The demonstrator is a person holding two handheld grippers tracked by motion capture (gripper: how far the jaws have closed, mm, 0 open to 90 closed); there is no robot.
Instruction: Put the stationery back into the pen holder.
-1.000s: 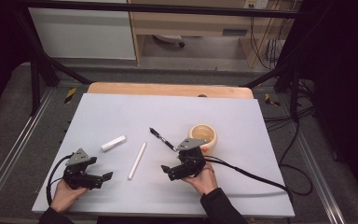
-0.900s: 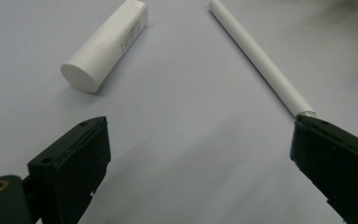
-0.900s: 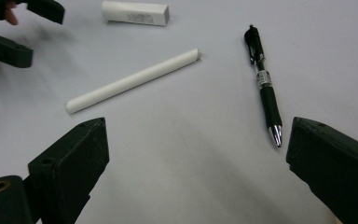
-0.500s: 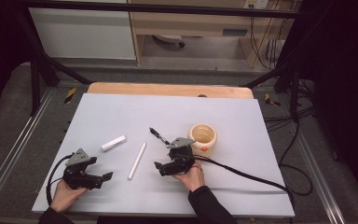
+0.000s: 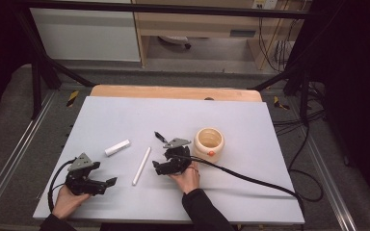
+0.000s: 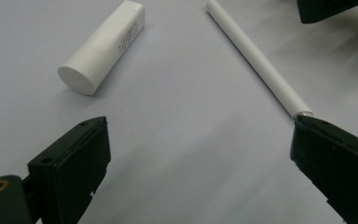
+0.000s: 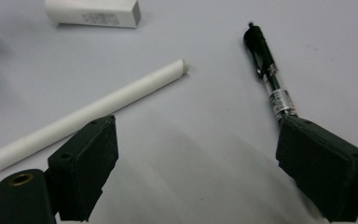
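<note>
A long white pen (image 5: pixel 141 165) lies on the grey table top (image 5: pixel 125 115), with a short white tube (image 5: pixel 117 147) to its left. Behind my right gripper lies a black pen (image 5: pixel 161 137). My right gripper (image 5: pixel 156 168) is open just right of the white pen, pointing left; in the right gripper view the white pen (image 7: pixel 88 112) runs past its left jaw and the black pen (image 7: pixel 268 77) reaches its right jaw. My left gripper (image 5: pixel 110 185) is open near the front left edge. The left gripper view has the tube (image 6: pixel 103 45) and white pen (image 6: pixel 257 58) ahead.
A cream round pot (image 5: pixel 208 142) with an orange dot stands right of my right gripper. A thick black cable (image 5: pixel 250 180) trails from that gripper to the table's right edge. A wooden strip (image 5: pixel 173 92) runs along the far edge.
My right gripper has slid left, away from the pot and close to the white pen. The left gripper has stayed in place.
</note>
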